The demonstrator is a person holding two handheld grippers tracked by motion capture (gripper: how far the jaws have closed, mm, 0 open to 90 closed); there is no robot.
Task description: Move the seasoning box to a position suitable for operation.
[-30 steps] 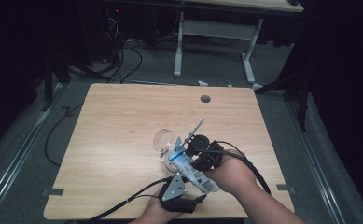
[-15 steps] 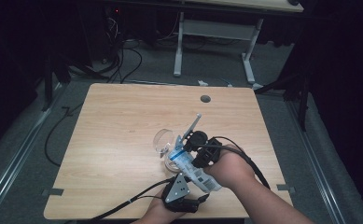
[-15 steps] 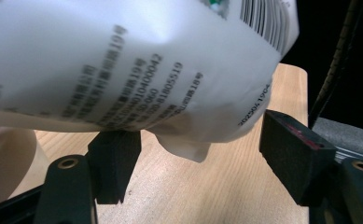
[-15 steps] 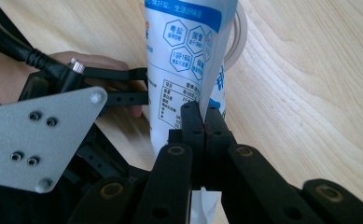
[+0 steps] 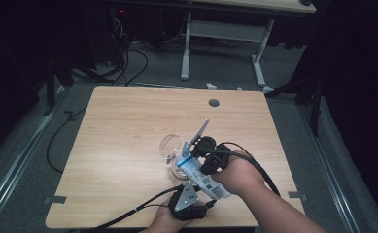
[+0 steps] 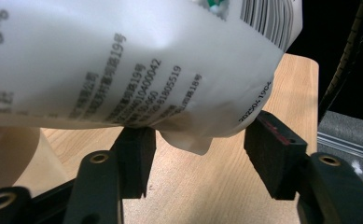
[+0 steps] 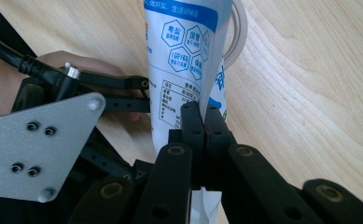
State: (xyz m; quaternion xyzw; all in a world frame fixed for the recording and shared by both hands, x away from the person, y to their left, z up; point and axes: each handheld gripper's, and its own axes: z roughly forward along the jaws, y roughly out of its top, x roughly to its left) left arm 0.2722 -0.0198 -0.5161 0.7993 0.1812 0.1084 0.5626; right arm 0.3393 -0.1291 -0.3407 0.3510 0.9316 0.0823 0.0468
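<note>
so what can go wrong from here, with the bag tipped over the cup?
1. The right gripper pinches only a thin fold of the white bag, so the bag could slip out.
2. The left gripper has just been closing; its jaws straddle the bag's bottom corner and barely touch it, so a squeeze may miss.
3. The bag leans over a clear cup that could tip if bumped, spilling onto the table.

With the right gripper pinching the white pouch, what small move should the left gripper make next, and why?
Probably finish closing on the pouch's lower end. The left gripper has just been closing, yet its jaws stand apart below the pouch, one pad touching, the other clear. The right gripper is clamped on the pouch, so a second grip would steady it over the glass cup.
</note>
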